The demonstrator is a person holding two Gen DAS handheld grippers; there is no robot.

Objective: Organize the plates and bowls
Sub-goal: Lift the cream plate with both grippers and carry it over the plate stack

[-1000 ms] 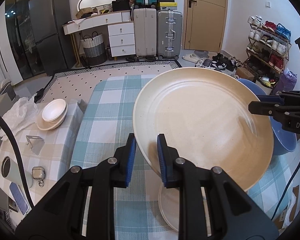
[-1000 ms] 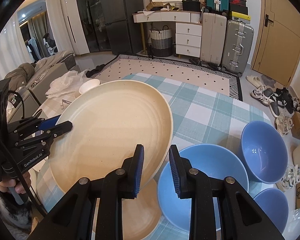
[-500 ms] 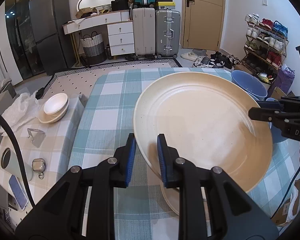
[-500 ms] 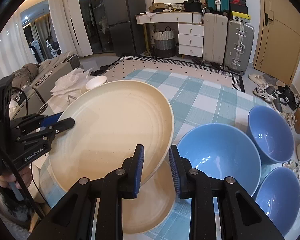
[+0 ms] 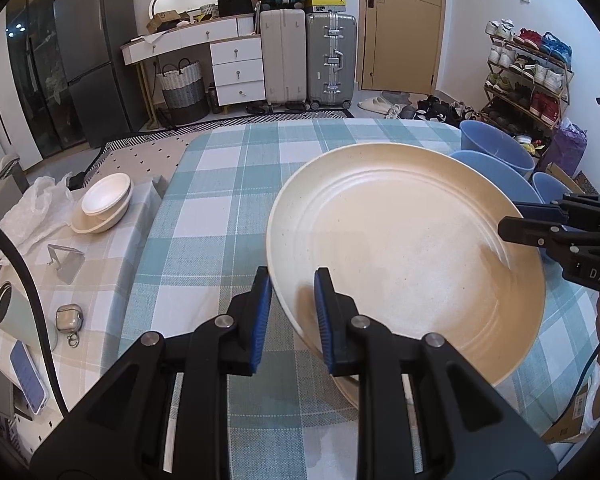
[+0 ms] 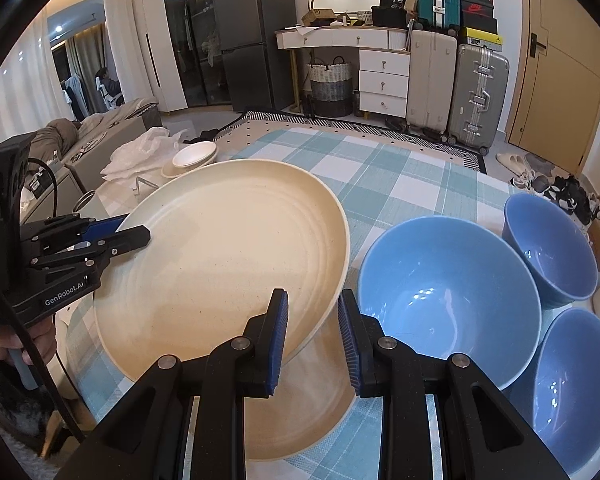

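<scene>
A big cream plate (image 6: 236, 264), round with faint concentric ridges and tiny specks, is pinched by its rim on two opposite sides: the left gripper (image 5: 290, 312) is clamped on the near-left edge in the left wrist view, the right gripper (image 6: 312, 336) on the lower-right edge in the right wrist view. It's held face up and slightly tilted, right above a second cream plate (image 6: 312, 412) on the checked tablecloth (image 5: 220, 208). Three blue bowls (image 6: 448, 296) are seen at the right of the frame
</scene>
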